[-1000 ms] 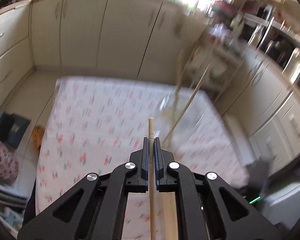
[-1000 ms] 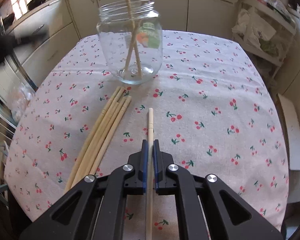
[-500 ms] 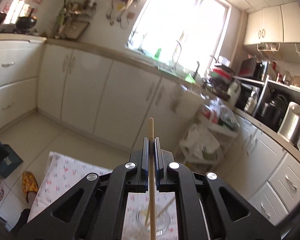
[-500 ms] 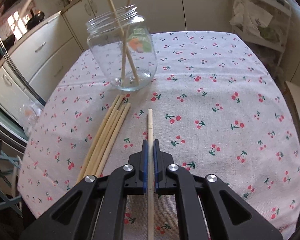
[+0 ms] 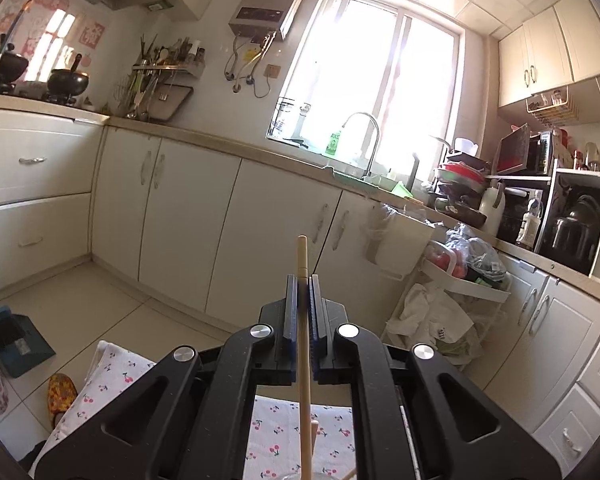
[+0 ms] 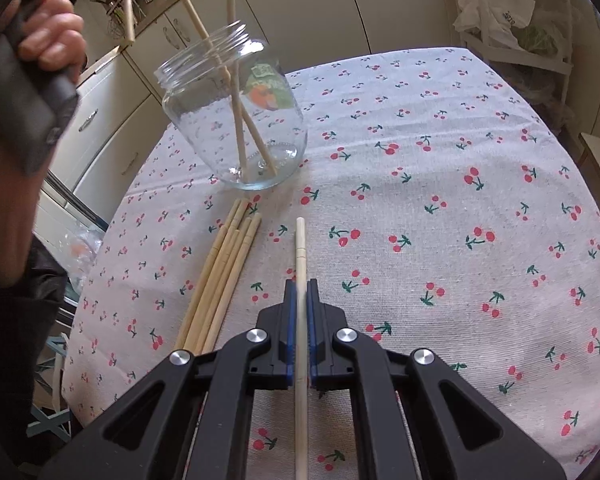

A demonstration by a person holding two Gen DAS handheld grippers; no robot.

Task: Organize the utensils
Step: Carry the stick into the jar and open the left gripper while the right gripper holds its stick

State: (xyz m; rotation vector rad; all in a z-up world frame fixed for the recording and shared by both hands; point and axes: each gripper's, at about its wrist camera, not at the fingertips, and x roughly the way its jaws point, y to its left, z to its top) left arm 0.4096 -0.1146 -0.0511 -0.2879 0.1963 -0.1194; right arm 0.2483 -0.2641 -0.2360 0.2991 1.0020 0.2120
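Note:
My left gripper (image 5: 302,280) is shut on a wooden chopstick (image 5: 302,256) and points almost level across the kitchen; the stick's lower end runs down toward a jar rim at the bottom edge of that view. My right gripper (image 6: 300,286) is shut on a pale chopstick (image 6: 300,240), held over the cherry-print tablecloth (image 6: 440,168). A clear glass jar (image 6: 236,120) stands ahead and to the left with chopsticks (image 6: 240,128) leaning inside it. A bundle of several chopsticks (image 6: 224,272) lies on the cloth between the jar and my right gripper.
A hand (image 6: 48,32) grips the other tool's black handle at the upper left of the right wrist view. White cabinets (image 5: 204,216), a sink with a tap (image 5: 364,140) and a cluttered rack (image 5: 456,276) stand beyond the table. A slipper (image 5: 62,392) lies on the floor.
My left gripper has tipped up from looking down at the table to facing the cabinets and window, chopstick still held. The right gripper has barely moved; the jar appears tilted in its view.

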